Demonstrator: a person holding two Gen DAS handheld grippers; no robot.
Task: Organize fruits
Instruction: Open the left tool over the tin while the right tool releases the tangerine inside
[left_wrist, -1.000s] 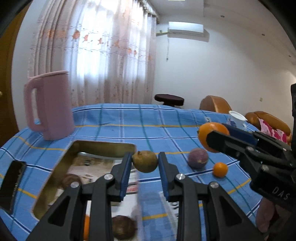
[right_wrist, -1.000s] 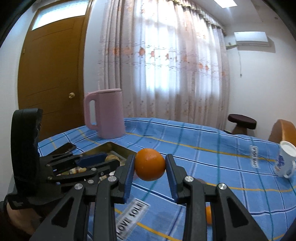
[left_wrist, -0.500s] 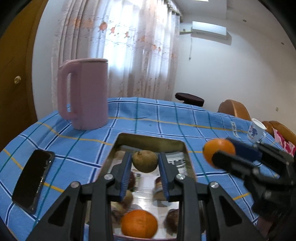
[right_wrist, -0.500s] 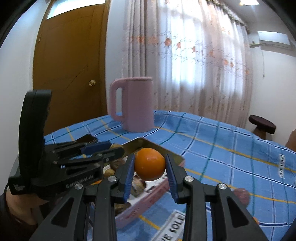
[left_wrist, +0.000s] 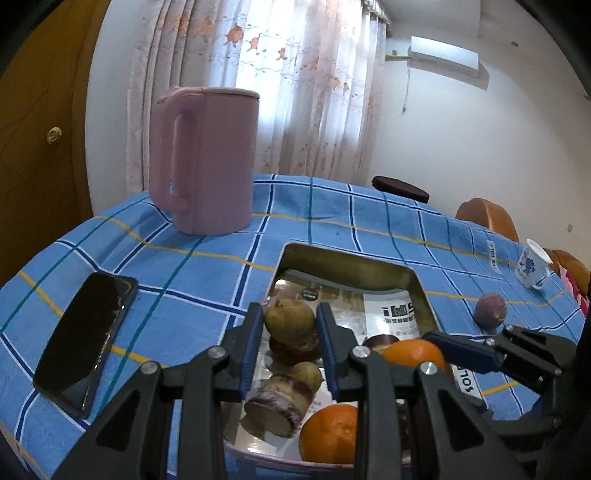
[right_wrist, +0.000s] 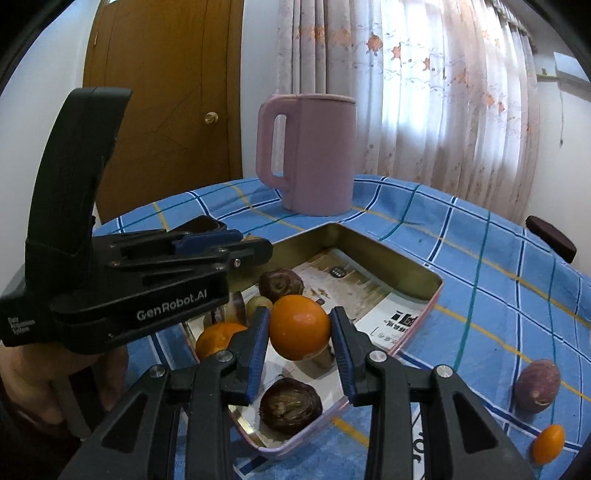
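Observation:
My left gripper (left_wrist: 290, 323) is shut on a brownish-green fruit (left_wrist: 289, 320) and holds it over the metal tray (left_wrist: 347, 264). My right gripper (right_wrist: 300, 334) is shut on an orange (right_wrist: 299, 326) and holds it over the same tray (right_wrist: 402, 269); it also shows in the left wrist view (left_wrist: 412, 352). The tray holds another orange (left_wrist: 327, 434), several dark brown fruits (right_wrist: 290, 404) and a printed paper liner. A purple fruit (right_wrist: 537, 382) and a small orange fruit (right_wrist: 548, 448) lie on the blue cloth to the right of the tray.
A pink jug (left_wrist: 205, 160) stands behind the tray. A black phone (left_wrist: 86, 341) lies left of the tray. A white cup (left_wrist: 532, 267) stands at the far right. The blue checked cloth (left_wrist: 332, 206) covers the round table.
Both grippers have moved left and down with their fruits and now hang low over the tray. The jug and tray look nearer.

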